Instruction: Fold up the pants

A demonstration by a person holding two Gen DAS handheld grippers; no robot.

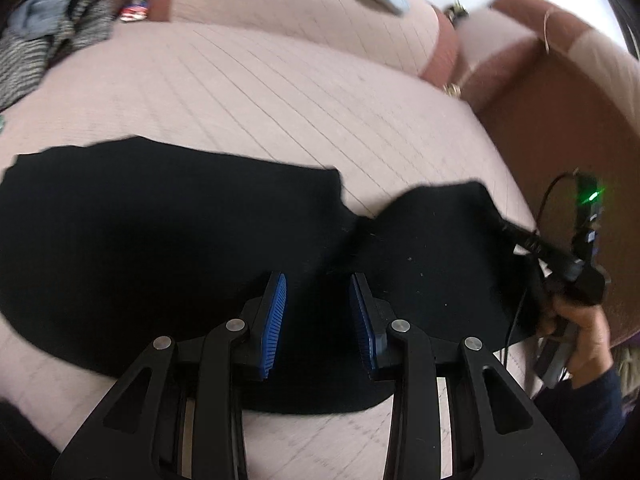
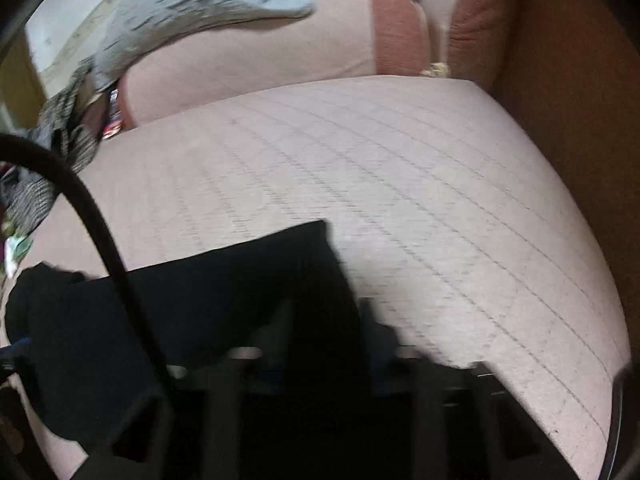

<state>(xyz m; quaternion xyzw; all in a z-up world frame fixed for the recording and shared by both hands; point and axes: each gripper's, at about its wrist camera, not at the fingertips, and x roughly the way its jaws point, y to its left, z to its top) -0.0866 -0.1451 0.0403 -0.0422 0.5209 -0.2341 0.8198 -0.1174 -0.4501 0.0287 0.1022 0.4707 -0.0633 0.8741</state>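
Black pants (image 1: 160, 240) lie spread on the pink quilted sofa seat (image 1: 240, 92). In the left wrist view my left gripper (image 1: 318, 320) is open, its blue pads (image 1: 274, 320) apart just above the pants. My right gripper (image 1: 516, 236) shows at the right of that view, held by a hand, its fingers at the pants' right edge, which is lifted. In the right wrist view the pants (image 2: 224, 288) fill the lower left and the right gripper (image 2: 320, 332) is blurred against the dark cloth; its jaws cannot be made out.
Grey and patterned clothes (image 1: 52, 32) are piled at the sofa's back left. A grey cloth (image 2: 192, 4) hangs over the backrest. The brown armrest (image 1: 560, 128) bounds the right side. A black cable (image 2: 92, 216) crosses the right wrist view.
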